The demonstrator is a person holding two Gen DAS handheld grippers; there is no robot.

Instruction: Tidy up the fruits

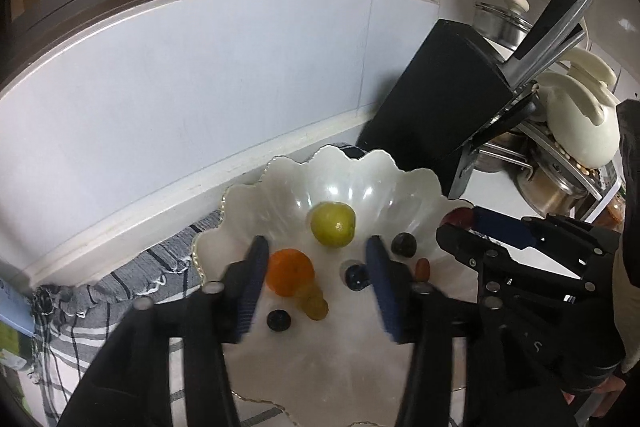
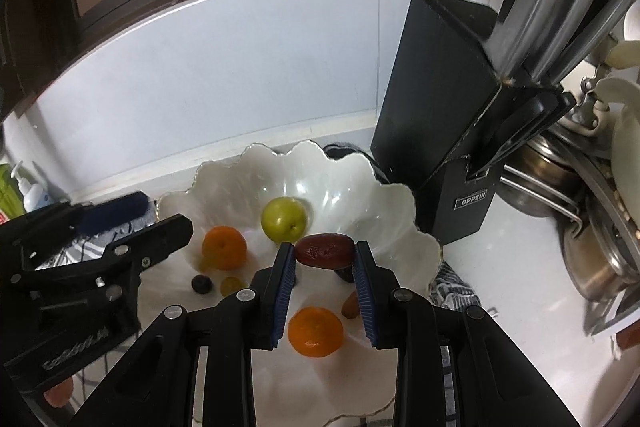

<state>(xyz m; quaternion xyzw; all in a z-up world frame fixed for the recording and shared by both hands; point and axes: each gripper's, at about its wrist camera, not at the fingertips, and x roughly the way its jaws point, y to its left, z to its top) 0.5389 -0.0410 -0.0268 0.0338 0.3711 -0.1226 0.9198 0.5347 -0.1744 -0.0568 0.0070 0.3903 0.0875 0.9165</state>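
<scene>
Date (image 2: 325, 249) clamped in right gripper (image 2: 325, 253) above bowl (image 2: 224, 179); left gripper (image 1: 316, 251) open, empty.

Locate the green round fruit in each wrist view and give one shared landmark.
Left wrist view: the green fruit lies in the white scalloped bowl, just beyond the open left gripper.
Right wrist view: the green fruit sits mid-bowl, just behind the red date pinched in the right gripper.
Shared landmark: the black knife block, right of the bowl.
</scene>
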